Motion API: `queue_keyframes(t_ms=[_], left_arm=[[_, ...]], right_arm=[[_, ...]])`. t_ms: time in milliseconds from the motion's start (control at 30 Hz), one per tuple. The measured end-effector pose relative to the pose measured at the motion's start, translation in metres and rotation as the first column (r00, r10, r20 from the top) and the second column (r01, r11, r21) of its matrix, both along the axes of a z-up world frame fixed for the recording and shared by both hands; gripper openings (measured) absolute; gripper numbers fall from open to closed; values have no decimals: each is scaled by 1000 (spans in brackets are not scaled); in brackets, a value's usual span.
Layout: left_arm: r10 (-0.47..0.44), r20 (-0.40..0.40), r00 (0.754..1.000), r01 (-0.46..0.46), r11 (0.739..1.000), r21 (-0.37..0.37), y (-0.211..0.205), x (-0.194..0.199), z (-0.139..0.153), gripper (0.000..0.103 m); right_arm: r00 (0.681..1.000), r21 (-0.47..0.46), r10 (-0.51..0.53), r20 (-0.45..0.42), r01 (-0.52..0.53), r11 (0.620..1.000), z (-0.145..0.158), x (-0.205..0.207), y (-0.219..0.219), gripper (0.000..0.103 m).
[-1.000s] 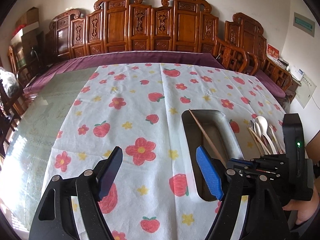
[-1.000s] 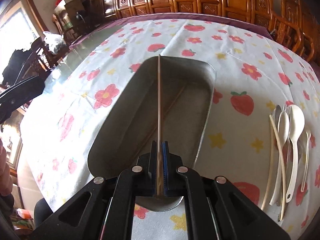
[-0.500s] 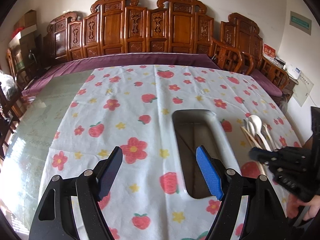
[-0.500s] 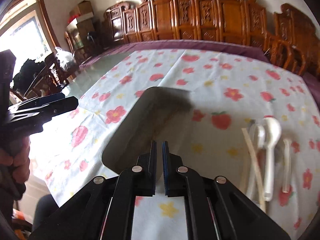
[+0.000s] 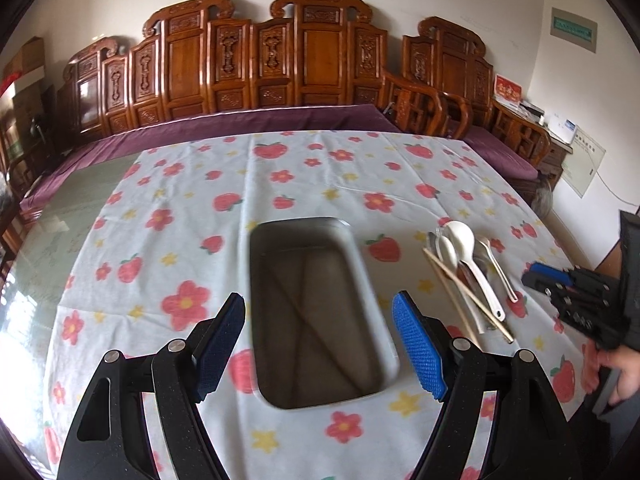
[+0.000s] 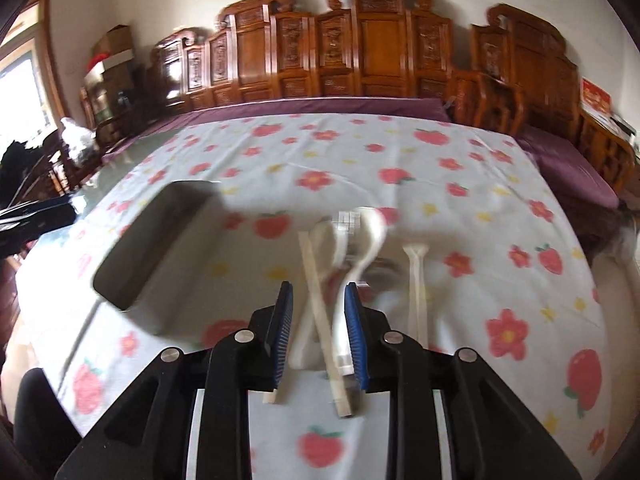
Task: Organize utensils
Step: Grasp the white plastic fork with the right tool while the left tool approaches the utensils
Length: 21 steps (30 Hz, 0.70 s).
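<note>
Hovering with jaws parted over the utensil pile at the tray's three o'clock, the right gripper lines up another pick, while the left gripper waits wide open, empty, over the tray.

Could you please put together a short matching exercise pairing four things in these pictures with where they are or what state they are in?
Things:
1. metal tray
2. white spoon
3. left gripper
4. right gripper

Places or states:
A. open, empty, above the near end of the tray
B. lies in the pile of utensils to the right of the tray
C. open, its fingers on either side of the pale chopsticks
D. holds two brown chopsticks crossed inside it

Pairs: 1-D, 2-B, 3-A, 4-C
</note>
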<state>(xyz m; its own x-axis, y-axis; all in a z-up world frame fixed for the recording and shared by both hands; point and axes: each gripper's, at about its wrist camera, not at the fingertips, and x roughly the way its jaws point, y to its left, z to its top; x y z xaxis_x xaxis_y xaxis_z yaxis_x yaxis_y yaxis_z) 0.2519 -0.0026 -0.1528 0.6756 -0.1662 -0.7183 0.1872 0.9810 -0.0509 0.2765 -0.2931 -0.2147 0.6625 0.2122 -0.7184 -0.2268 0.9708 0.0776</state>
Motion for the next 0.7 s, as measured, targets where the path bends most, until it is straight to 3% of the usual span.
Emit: queue_keyframes(t_ms=[333, 700], left_arm=[[-62, -8, 998, 63, 998, 8, -57, 9, -7, 73], [-100, -63, 993, 102, 994, 30, -99, 15, -35, 73]], right_arm=[[994, -8, -82, -78, 81, 997, -51, 64, -55, 33], [982, -32, -87, -165, 83, 996, -82, 80, -55, 33]])
